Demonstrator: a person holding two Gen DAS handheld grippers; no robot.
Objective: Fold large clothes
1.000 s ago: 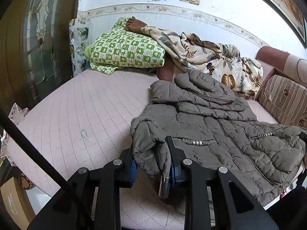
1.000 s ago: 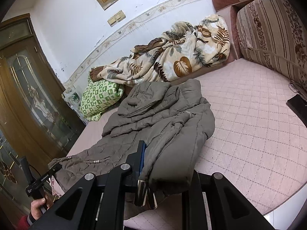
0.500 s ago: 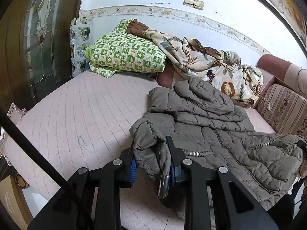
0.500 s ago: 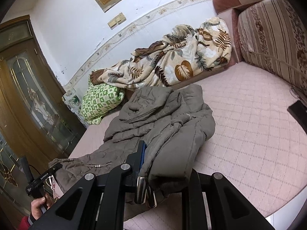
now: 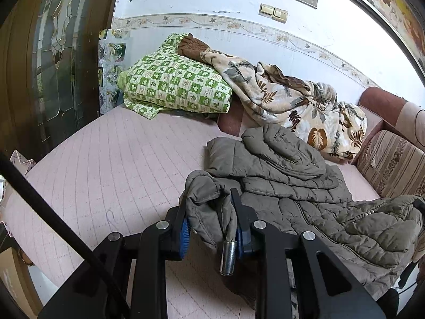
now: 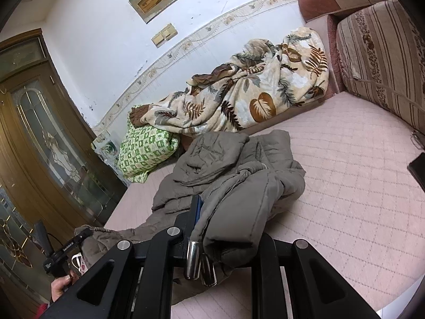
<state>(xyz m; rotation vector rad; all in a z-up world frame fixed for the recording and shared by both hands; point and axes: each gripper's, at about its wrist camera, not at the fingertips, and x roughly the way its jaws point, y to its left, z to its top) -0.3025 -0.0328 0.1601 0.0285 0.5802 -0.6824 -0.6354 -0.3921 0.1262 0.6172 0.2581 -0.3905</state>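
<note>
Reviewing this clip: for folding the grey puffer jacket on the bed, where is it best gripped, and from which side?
Probably the near hem corners of the grey puffer jacket, taken from the bed's near edge. The left tool and right tool each pinch a bunched corner there, leaving the body hanging free to fold.

Each gripper is showing the same build. The left gripper [image 5: 211,214] is having two matte black angular arms with triangular cut-outs, round silver screws on the joints, and blue ribbed pads on the inner side of the black fingers [image 5: 240,207]. A black cable [image 5: 53,218] is running diagonally across its left side. The right gripper [image 6: 228,212] is showing the same black arms and silver screws, and one blue pad edge. In the right wrist view a hand [image 6: 62,285] is wearing a red sleeve [image 6: 41,309] and is appearing under a black bar with small white lettering.
</note>
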